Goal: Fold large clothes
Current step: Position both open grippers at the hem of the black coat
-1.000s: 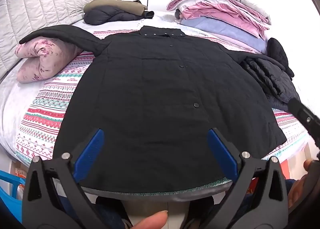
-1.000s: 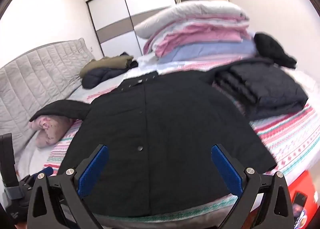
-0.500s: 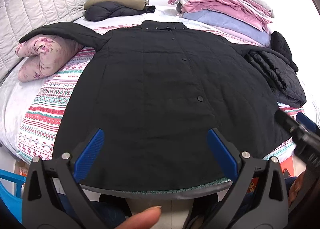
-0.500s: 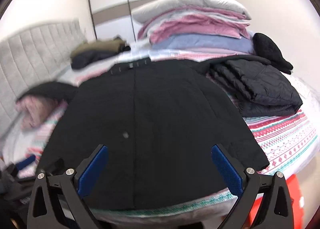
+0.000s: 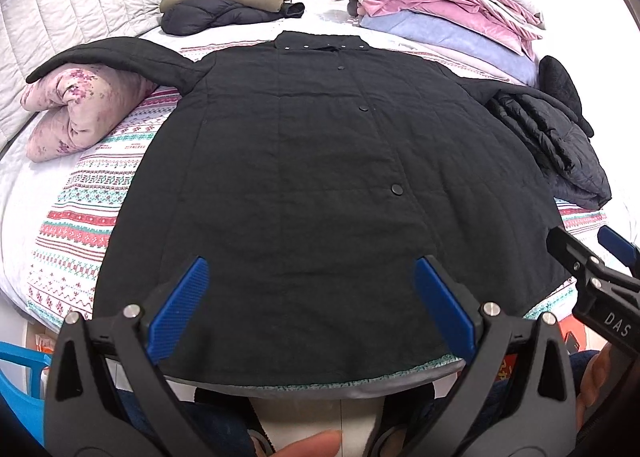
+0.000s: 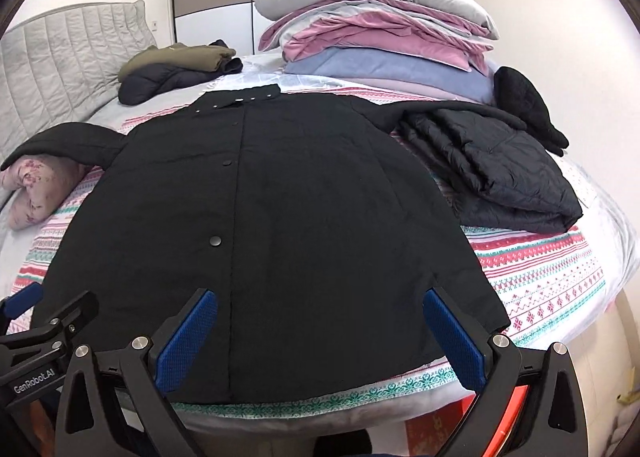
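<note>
The black coat [image 5: 320, 185] lies spread flat, front up and snapped shut, across the middle of the bed [image 5: 76, 217], collar at 12 o'clock and hem at 6 o'clock along the near edge. Its one sleeve at 10 o'clock is draped over a pink floral pillow [image 5: 76, 109]; the other sleeve runs to 2 o'clock and seems to slip under the folded dark quilted jacket [image 6: 496, 169], though the black on black makes that hard to tell.

Over the last second both cameras have closed in a little and steadied on the hem, and the right gripper [image 6: 320, 341] has swung from a blurred sideways pan to face the coat squarely; the coat itself has not moved. I read that as lining up for the first fold, with nothing folded yet.

The left gripper [image 5: 312, 309] hangs over the hem with jaws spread wide and nothing between them. The right gripper's jaws are equally wide and empty, over the hem's right half. At 12 to 1 o'clock sits a stack of folded bedding [image 6: 380, 33]
</note>
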`<state>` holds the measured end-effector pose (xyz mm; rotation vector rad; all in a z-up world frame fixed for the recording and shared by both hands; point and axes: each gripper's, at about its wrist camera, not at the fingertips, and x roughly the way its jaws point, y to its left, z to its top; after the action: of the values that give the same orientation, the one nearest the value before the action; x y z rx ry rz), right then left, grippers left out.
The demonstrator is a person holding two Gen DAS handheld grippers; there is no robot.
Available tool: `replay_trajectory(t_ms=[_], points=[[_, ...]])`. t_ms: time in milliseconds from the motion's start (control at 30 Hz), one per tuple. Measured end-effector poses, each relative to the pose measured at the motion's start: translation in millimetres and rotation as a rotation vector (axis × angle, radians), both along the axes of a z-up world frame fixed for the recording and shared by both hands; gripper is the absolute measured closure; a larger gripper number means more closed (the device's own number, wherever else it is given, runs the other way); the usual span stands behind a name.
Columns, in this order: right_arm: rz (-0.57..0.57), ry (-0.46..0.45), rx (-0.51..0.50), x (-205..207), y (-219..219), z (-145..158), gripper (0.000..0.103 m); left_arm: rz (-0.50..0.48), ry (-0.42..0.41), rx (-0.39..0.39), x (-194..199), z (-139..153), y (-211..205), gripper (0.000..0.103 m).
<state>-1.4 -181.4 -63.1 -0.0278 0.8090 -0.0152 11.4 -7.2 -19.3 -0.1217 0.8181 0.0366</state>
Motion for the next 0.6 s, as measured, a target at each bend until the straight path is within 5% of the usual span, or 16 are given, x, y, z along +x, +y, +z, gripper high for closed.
replay_trajectory(t_ms=[600], points=[[0.022,-0.023,-0.033,-0.3,7.8,-3.7,0.000,0.018,0.036,0.050,2.5,-5.1,-4.7,0.001]])
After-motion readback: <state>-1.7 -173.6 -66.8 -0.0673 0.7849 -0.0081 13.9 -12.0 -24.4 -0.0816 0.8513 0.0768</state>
